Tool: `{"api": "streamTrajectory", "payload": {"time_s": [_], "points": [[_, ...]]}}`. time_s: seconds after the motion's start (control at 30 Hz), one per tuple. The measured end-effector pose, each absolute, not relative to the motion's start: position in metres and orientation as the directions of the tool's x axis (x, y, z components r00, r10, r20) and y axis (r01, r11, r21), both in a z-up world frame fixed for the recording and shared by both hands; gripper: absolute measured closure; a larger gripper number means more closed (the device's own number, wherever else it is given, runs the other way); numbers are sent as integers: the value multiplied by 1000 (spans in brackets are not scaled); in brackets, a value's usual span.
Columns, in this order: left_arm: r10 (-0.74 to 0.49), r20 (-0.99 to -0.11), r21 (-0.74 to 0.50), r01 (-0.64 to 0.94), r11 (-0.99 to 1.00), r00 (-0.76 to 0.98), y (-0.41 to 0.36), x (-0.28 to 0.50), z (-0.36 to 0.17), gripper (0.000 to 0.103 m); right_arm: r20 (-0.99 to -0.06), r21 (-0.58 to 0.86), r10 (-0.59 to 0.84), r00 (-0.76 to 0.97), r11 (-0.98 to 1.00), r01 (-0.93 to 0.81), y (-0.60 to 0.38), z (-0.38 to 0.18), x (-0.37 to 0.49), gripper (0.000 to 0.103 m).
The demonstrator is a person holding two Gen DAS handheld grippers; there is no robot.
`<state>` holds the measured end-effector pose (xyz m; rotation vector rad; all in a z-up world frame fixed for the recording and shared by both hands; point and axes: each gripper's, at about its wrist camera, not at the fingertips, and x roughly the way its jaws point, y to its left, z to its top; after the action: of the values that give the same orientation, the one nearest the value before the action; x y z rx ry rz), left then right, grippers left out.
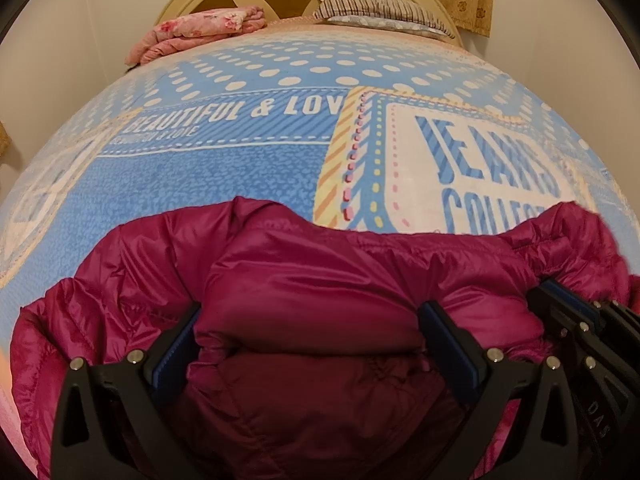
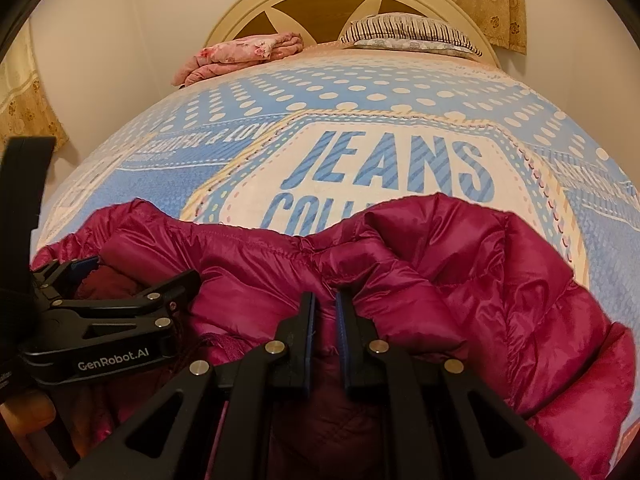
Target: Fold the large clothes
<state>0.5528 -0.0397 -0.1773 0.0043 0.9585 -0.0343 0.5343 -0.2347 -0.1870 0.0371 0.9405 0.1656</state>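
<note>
Bedspread point(image 1: 248, 168) lies bare from the magenta puffer jacket point(image 1: 320, 280) toward twelve o'clock. Left gripper point(image 1: 308, 344), tilted downward, spreads wide around a padded fold; right gripper point(image 2: 325, 312), at its three o'clock, pinches jacket fabric narrowly.

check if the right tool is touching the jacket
Touching. In the right wrist view, the right tool has its jaws nearly closed, pinching a fold of the magenta jacket between its pads.

Blanket point(image 1: 240, 168) beyond jacket point(image 1: 320, 280) lies open; pillow point(image 1: 376, 12) blocks headboard end.
</note>
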Motion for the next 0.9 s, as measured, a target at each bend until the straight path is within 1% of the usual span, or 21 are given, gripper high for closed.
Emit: {"api": "streamTrajectory", "payload": {"time_s": [0.03, 0.07, 0.1, 0.13, 0.17, 0.23, 0.3, 0.37, 0.47, 0.57, 0.63, 0.7, 0.77, 0.83, 0.9], "points": [[-49, -818, -31, 42, 999, 574, -35, 552, -173, 0, -811, 99, 155, 563, 987, -130, -236, -183, 534, 91], [-56, -811, -39, 41, 998, 582, -30, 549, -166, 0, -814, 103, 156, 559, 987, -125, -238, -174, 531, 78], [-73, -790, -59, 43, 997, 609, -23, 542, -153, 0, -808, 123, 174, 562, 984, -127, -239, -165, 527, 61], [-106, -760, -90, 58, 994, 641, -16, 531, -137, 0, -793, 154, 215, 570, 976, -154, -240, -151, 519, 17], [-129, -731, -103, 79, 992, 670, -9, 518, -121, 0, -766, 161, 236, 598, 971, -176, -241, -134, 508, 4], [-150, -689, -89, 123, 988, 709, 1, 488, -97, 0, -732, 132, 242, 637, 968, -215, -242, -109, 485, 4], [-127, -662, -37, 137, 990, 738, 11, 452, -83, 0, -721, 123, 264, 641, 959, -257, -245, -87, 452, 4], [-137, -643, -6, 174, 985, 753, 25, 404, -76, 0, -714, 119, 274, 645, 954, -274, -250, -75, 418, 4], [-119, -632, 15, 166, 986, 765, 52, 338, -81, 0, -729, 100, 240, 641, 964, -247, -262, -72, 359, 4], [-113, -649, -9, 140, 990, 752, 77, 284, -94, 0, -749, 96, 189, 635, 979, -178, -290, -84, 299, 4], [-124, -674, -48, 124, 991, 729, 96, 244, -109, 0, -768, 113, 168, 618, 985, -127, -312, -94, 260, 4], [-109, -697, -45, 108, 993, 709, 108, 214, -122, 0, -774, 129, 152, 614, 988, -82, -332, -100, 222, 4], [-101, -710, -53, 90, 995, 697, 118, 185, -135, 0, -778, 113, 117, 618, 993, -45, -345, -104, 192, 4], [-105, -728, -62, 88, 994, 677, 120, 169, -143, 0, -782, 102, 91, 617, 995, -17, -352, -108, 165, 4], [-130, -744, -89, 95, 991, 655, 117, 155, -152, 0, -796, 126, 103, 597, 992, -2, -358, -117, 137, 5]]}}
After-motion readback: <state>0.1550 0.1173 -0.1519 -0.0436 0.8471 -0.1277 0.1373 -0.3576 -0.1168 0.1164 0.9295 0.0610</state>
